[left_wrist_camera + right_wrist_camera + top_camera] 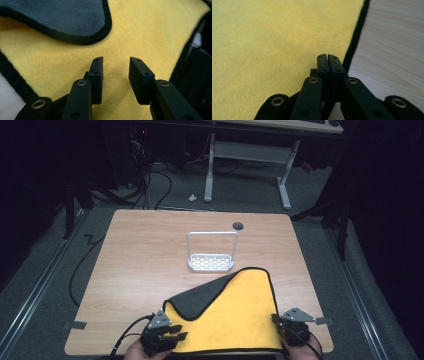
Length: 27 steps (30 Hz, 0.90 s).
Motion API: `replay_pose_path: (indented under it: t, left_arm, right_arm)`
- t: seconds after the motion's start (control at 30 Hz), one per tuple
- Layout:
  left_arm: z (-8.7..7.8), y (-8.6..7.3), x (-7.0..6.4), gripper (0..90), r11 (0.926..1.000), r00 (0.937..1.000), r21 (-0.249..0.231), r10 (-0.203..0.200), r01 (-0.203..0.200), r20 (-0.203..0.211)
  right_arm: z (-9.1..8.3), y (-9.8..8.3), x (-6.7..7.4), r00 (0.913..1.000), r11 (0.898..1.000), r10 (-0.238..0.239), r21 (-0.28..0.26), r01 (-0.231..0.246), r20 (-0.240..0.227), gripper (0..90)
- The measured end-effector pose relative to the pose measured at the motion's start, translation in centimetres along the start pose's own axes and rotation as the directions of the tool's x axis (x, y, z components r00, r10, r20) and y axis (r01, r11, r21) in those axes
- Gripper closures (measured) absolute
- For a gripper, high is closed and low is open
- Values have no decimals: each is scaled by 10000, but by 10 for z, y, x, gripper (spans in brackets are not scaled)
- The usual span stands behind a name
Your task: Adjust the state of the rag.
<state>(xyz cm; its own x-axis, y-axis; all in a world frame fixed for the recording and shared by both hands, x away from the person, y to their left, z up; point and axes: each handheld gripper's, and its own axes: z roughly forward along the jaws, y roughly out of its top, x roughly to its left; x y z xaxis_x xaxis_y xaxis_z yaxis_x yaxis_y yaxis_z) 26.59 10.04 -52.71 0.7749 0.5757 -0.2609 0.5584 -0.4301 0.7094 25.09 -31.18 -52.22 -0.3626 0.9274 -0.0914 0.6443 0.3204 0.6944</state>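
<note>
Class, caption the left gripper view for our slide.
Open left gripper poised over a yellow, black-edged cloth with its grey corner folded over.

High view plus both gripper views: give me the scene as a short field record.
surface: wooden table
cloth: yellow cloth with black edging, near edge of table, one corner folded over showing its grey side
rack: small white rack beyond the cloth, apart from it
left gripper: jaws apart over the yellow cloth, nothing between them
right gripper: jaws together, empty, by the cloth's right edge
table hole: dark round hole near the far edge
</note>
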Motion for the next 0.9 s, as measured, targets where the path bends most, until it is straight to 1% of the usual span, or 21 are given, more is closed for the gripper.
replay_pose_path:
  t: [0.03,0.07,0.1,0.17,0.2,0.27,0.3,0.37,0.43,0.47,0.5,0.53,0.57,0.6,0.63,0.67,0.7,0.77,0.83,0.87,0.9]
  left_arm:
    - [2,2,-3,643,9998,9998,-50,172,-172,-89]
    - [2,5,-4,636,9991,9988,-183,370,-377,-333]
    - [3,9,-3,631,9987,9979,-287,416,-431,-505]
    - [4,13,-2,622,9985,9977,-345,398,-418,-555]
    - [7,21,0,595,9969,9951,-510,551,-594,-816]
    - [9,25,0,560,9960,9940,-540,657,-706,-880]
    - [16,33,0,540,9941,9917,-607,842,-903,-971]
    - [27,40,0,509,9944,9897,-337,960,-1000,-1058]
    - [40,43,0,495,9920,9831,189,1260,-1246,-1327]
    - [44,44,-1,499,9899,9794,284,1413,-1386,-1440]
    - [44,44,-1,552,9899,9794,284,1413,-1386,-1440]
    - [44,46,-1,646,9854,9699,429,1696,-1646,-1747]
    - [41,50,2,730,9889,9768,365,1482,-1442,-1547]
    - [37,53,5,786,9912,9805,254,1319,-1296,-1456]
    - [32,57,8,842,9936,9837,20,1122,-1130,-1405]
    - [32,57,8,846,9936,9837,20,1122,-1130,-1405]
    - [18,69,20,848,9947,9826,-401,874,-952,-1642]
    - [9,78,31,853,9939,9777,-603,791,-924,-1946]
    - [1,88,48,854,9947,9749,-851,375,-574,-2193]
    - [1,88,48,853,9947,9749,-851,375,-574,-2193]
    - [-5,99,70,854,9934,9689,-1100,30,-311,-2473]
  right_arm:
    - [-1,-2,-5,9997,9997,228,-7,-228,96,890]
    - [-2,-4,-9,9984,9984,558,-53,-558,97,881]
    - [-2,-4,-12,9970,9969,780,-128,-780,16,847]
    - [-2,-4,-12,9958,9955,919,-216,-920,-28,829]
    - [-2,-2,-9,9958,9950,911,-415,-912,-32,819]
    - [-1,0,-7,9963,9953,853,-467,-854,-48,819]
    - [1,3,-3,9971,9958,748,-523,-753,-108,807]
    - [3,5,2,9969,9956,737,-560,-752,-293,796]
    - [3,6,6,9976,9963,601,-597,-620,-337,784]
    - [2,7,8,9982,9962,520,-686,-539,-282,784]
    - [2,7,9,9988,9966,429,-700,-445,-238,785]
    - [1,7,10,9991,9967,354,-727,-370,-241,785]
    - [1,7,10,9990,9967,365,-711,-382,-246,785]
    - [1,6,10,9988,9966,422,-702,-439,-251,784]
    - [1,5,10,9988,9966,437,-683,-452,-227,780]
    - [1,5,10,9988,9966,437,-683,-452,-227,780]
    - [1,4,8,9986,9961,508,-720,-518,-162,775]
    - [1,4,6,9986,9959,513,-739,-523,-153,775]
    - [1,4,6,9984,9957,550,-738,-560,-161,775]
    - [1,4,6,9984,9957,550,-738,-560,-161,775]
    - [2,3,5,9984,9957,535,-741,-547,-183,775]
